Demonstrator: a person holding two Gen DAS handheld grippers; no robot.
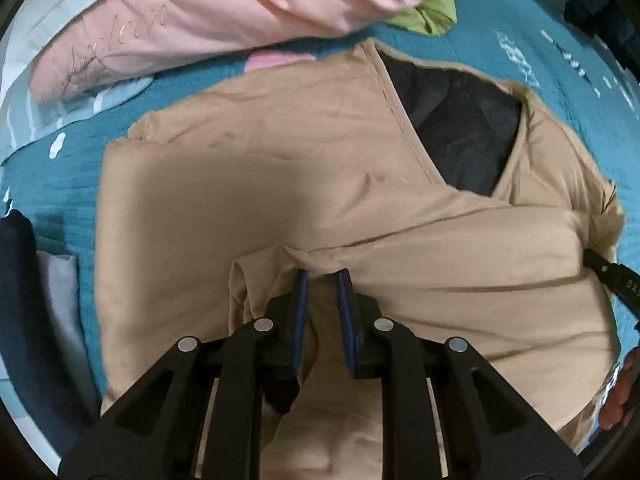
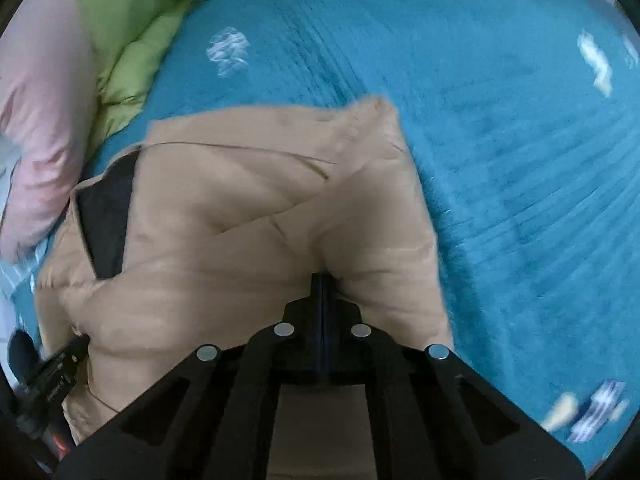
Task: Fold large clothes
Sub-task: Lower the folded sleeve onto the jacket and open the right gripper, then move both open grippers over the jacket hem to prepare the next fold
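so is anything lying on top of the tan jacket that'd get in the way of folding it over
Nothing visible does. The tan jacket lies bare on the teal bedspread, with both grippers already at its near edge. The pink bedding and green item sit beyond it, at its far end.

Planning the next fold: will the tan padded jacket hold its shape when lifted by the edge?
Probably not: the tan jacket looks puffy and soft, creasing around the left gripper, so it should sag. Its smooth shell may slip. The bulk suggests it is light for its size.

A home bedroom: teal bedspread (image 2: 500,128), pink pillow (image 1: 208,12).
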